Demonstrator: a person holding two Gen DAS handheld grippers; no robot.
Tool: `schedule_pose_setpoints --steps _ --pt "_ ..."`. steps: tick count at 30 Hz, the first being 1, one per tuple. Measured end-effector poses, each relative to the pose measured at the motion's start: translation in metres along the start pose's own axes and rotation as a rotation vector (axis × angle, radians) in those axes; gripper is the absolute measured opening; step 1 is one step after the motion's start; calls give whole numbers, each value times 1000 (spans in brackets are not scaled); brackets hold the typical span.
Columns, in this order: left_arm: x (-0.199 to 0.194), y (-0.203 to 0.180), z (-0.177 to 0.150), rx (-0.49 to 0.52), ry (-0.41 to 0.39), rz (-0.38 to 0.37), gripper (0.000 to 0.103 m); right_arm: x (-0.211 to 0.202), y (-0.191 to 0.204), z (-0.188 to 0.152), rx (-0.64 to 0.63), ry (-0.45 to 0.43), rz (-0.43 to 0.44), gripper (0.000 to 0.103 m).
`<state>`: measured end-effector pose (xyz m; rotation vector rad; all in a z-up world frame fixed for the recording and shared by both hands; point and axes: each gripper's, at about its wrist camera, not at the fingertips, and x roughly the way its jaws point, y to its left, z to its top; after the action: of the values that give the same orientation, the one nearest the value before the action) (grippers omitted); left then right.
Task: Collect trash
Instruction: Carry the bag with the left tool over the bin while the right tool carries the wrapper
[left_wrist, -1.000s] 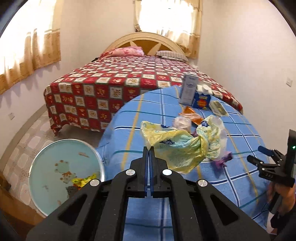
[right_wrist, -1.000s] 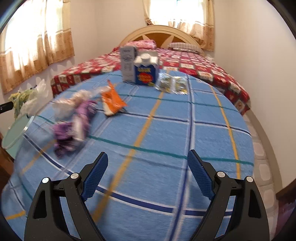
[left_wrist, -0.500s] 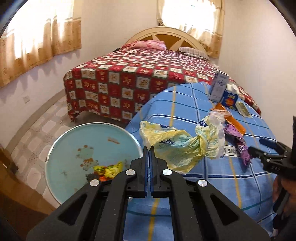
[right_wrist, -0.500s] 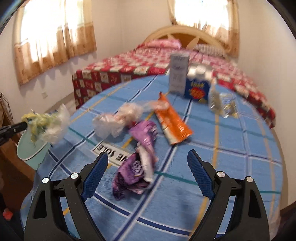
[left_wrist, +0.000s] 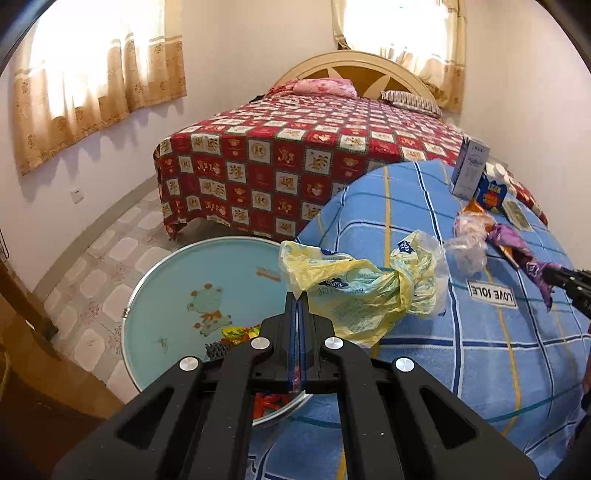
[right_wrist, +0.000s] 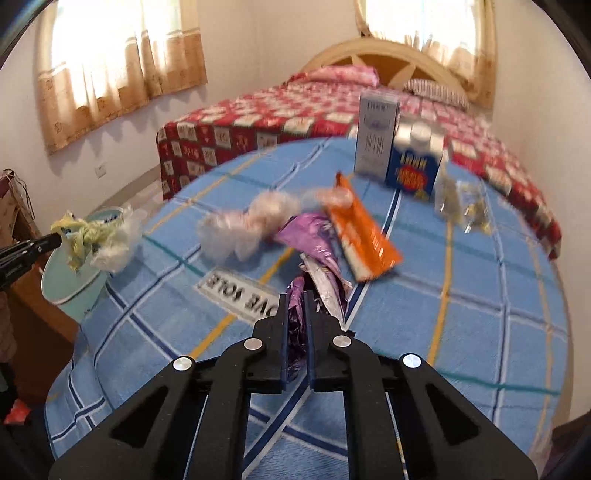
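We are midway through clearing the litter, with both tools loaded. Our left hand-held gripper (left_wrist: 297, 295) is pressed together on a corner of the crumpled yellow plastic bag (left_wrist: 364, 291), which hangs from it over the near edge of the counter (left_wrist: 480, 354), just beside the round blue bin (left_wrist: 177, 280) on the floor, where a few colourful scraps already lie. Our right hand-held gripper (right_wrist: 296, 295) has come shut on the near end of the purple wrapper (right_wrist: 317, 251), the foil pinched between its pads while the rest trails on the blue checked cloth. Judging from this, the next move calls for carrying the yellow bag fully over the bin's mouth before letting go, then lifting the purple wrapper clear without dragging the clear plastic wad (right_wrist: 243, 225) or the orange packet (right_wrist: 365, 236) that lie touching it. Those two, and perhaps the cartons (right_wrist: 399, 147) behind, are not yet collected.
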<state>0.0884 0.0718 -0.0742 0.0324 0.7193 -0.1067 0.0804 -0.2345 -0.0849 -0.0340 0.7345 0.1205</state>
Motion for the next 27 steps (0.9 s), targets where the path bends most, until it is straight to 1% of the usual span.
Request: schedule_pose_setpoints --steps 3,6,7,10,16,17,22,27 --pt "-3 5 2 -9 -10 9 1 -12 1 6 -11 -53 -18 8" --pt "-3 12 3 -21 -6 28 1 -16 4 11 -24 -73 -3 8" --pt "-2 15 3 -25 -3 34 1 -13 1 21 -40 -77 10 8" --pt "-1 22 1 -35 7 59 1 -13 7 27 -67 -92 31 8" --pt "-1 40 -3 -50 22 112 1 -3 38 43 -139 -126 88 8" --pt "-1 43 -3 -53 22 119 1 0 49 47 -161 -133 106 8" --pt "-4 60 -5 -73 25 159 1 10 71 56 -216 -142 140 8" --pt "-4 73 -8 -87 35 191 1 21 98 66 -262 -138 192 8"
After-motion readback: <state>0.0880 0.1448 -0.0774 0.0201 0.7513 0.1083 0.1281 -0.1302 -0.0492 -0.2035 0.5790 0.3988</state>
